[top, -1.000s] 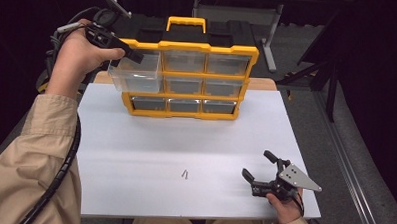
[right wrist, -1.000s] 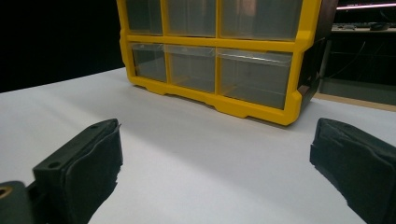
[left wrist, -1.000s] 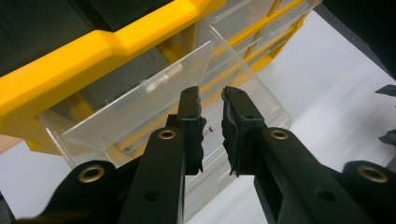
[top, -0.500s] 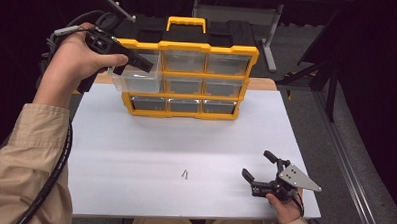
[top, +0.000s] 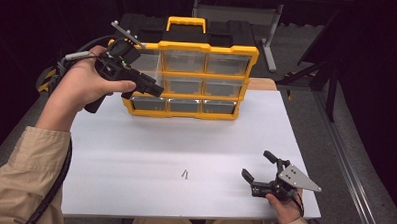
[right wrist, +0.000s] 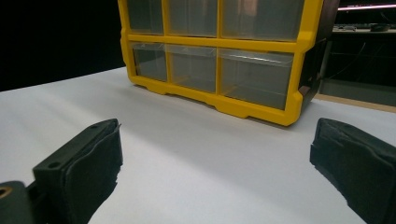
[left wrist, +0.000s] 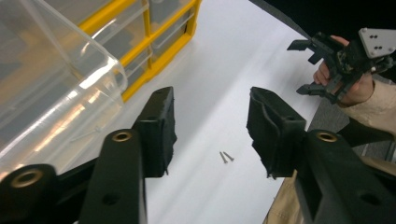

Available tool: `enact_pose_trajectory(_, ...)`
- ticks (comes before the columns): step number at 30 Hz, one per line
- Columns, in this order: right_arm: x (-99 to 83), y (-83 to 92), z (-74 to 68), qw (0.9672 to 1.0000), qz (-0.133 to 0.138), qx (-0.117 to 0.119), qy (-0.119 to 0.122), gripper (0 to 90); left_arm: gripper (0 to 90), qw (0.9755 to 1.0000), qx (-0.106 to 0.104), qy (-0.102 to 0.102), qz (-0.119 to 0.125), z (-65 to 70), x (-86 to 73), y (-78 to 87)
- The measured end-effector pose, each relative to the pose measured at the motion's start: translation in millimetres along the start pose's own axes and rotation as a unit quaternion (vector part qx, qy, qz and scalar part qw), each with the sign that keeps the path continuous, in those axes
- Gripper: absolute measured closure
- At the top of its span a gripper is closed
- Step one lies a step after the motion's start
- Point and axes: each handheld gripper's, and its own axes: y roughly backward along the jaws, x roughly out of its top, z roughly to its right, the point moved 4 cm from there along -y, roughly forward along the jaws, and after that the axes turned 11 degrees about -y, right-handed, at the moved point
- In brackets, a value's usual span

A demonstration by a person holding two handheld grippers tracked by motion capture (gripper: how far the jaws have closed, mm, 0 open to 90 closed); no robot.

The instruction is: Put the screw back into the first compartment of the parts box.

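Raised since earlier, the left gripper (top: pixel 155 88) hovers open-fingered beside the clear drawer (left wrist: pixel 51 88) at upper left; the right gripper (top: pixel 257 169) rests open at lower right.

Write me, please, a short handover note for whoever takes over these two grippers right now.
Left gripper: raised in front of the yellow organizer, jaws open and holding nothing, beside a clear drawer that is pulled out at the upper left.
Right gripper: low over the white table at the near right corner, jaws open and holding nothing.
Two small screws lie loose on the table, near the front middle.
Done: drawer pulled out.
Left, most likely: pick up the screws, put them in the drawer and push it shut.
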Motion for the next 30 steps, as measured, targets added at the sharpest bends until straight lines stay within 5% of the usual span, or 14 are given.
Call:
enact_pose_trajectory(19, 0.1, 0.0, -0.5, 1.0000, 0.001, 0.002, 0.000, 2.6, 24.4, 0.9991, -0.015, -0.025, 0.030, 13.3, -44.6, -60.2)
enact_pose_trajectory(30, 0.0, -0.1, -0.4, 1.0000, 0.000, 0.002, 0.000, 2.7, 18.9, 0.9990, -0.013, -0.030, 0.032, 20.1, -71.3, -101.9)
